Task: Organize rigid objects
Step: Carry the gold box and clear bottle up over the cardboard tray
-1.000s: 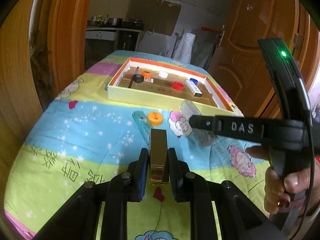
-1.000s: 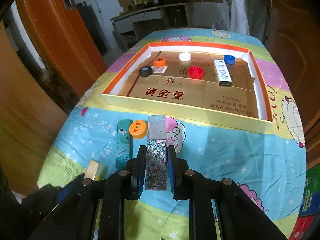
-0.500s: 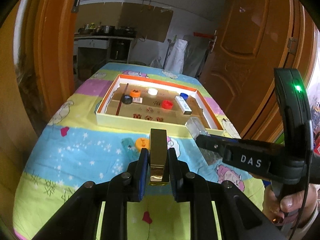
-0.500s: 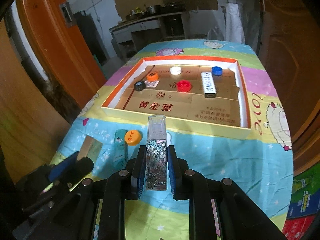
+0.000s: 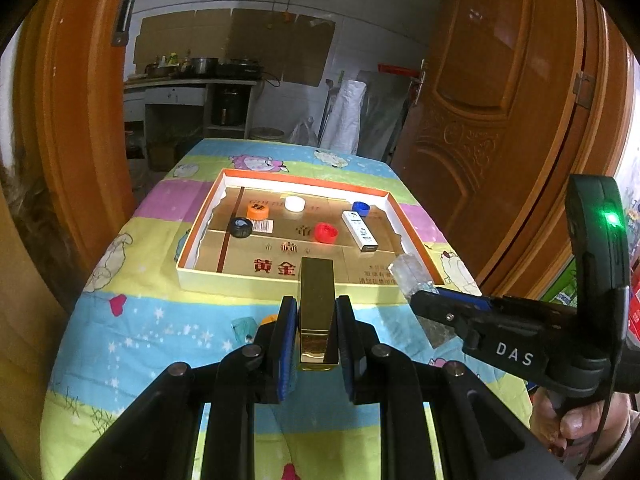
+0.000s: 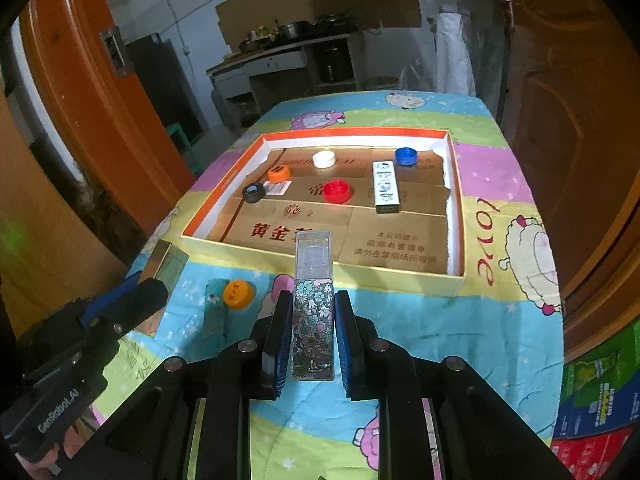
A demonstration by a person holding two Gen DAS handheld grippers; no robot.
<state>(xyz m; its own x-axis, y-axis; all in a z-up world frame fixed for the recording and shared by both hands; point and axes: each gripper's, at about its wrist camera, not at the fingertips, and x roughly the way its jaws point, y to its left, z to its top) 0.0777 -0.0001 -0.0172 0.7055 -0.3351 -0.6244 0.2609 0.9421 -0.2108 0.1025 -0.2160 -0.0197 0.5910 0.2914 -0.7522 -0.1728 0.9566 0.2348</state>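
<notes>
Both tools are held up above the near end of the surface [image 6: 460, 320], which is covered with a cartoon-print cloth, and both point toward the shallow orange-rimmed box [image 6: 454, 184] lying further along it.

The left hand-held gripper [image 5: 316, 320] is closed tight on a gold rectangular bar [image 5: 317, 304], which stands lengthwise between the blue pads [image 5: 289, 332] and juts forward past the fingertips, its far end lined up in that view with the box's near wall. In the right wrist view this tool appears low on the left, with the bar angled toward the box.

The right hand-held gripper [image 6: 313, 328] is likewise clamped on a clear rectangular bottle with a floral print [image 6: 313, 320]; the transparent cap end sticks out ahead, overlapping the box's near wall in the picture. In the left wrist view a hand [image 5: 580, 428] grips the handle of this tool at lower right, a green light glowing on its body.

Inside the box lie a black cap [image 6: 254, 192], an orange cap [image 6: 279, 173], a white cap [image 6: 324, 159], a red cap [image 6: 337, 191], a blue cap [image 6: 406, 155] and a white rectangular lighter [image 6: 385, 187], all apart from each other. On the cloth in front of the box, an orange bottle cap [image 6: 238, 294] sits just beside a teal rectangular item [image 6: 214, 312].
</notes>
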